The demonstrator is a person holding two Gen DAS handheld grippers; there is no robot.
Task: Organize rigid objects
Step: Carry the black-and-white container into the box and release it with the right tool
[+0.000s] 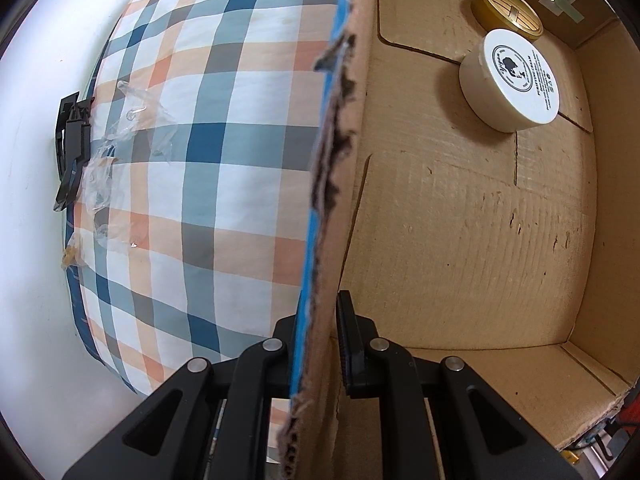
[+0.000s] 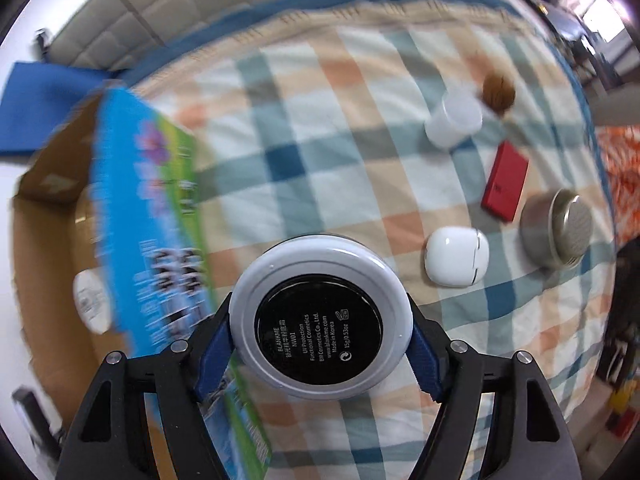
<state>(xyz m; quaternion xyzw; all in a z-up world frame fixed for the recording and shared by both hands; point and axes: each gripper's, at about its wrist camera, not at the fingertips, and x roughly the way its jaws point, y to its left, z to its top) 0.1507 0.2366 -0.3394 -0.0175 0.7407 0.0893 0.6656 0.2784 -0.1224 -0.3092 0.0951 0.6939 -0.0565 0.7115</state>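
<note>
- Right gripper [image 2: 322, 334] pinched a round cosmetic compact [image 2: 321, 322] by its rim between blue pads; the curved edge risked slipping out.
- Left gripper [image 1: 320, 344] was pressed shut on the cardboard box [image 1: 460, 240] wall, steadying it.
- Farther off, a white jar [image 1: 509, 80] and gold tin [image 1: 508, 10] lay boxed; the earbud case [image 2: 456, 256] waited on the plaid bedspread [image 2: 320, 120].

Plaid bedspread [image 2: 360, 128], tufted grey headboard [image 2: 168, 8], white floor [image 1: 28, 200].
</note>
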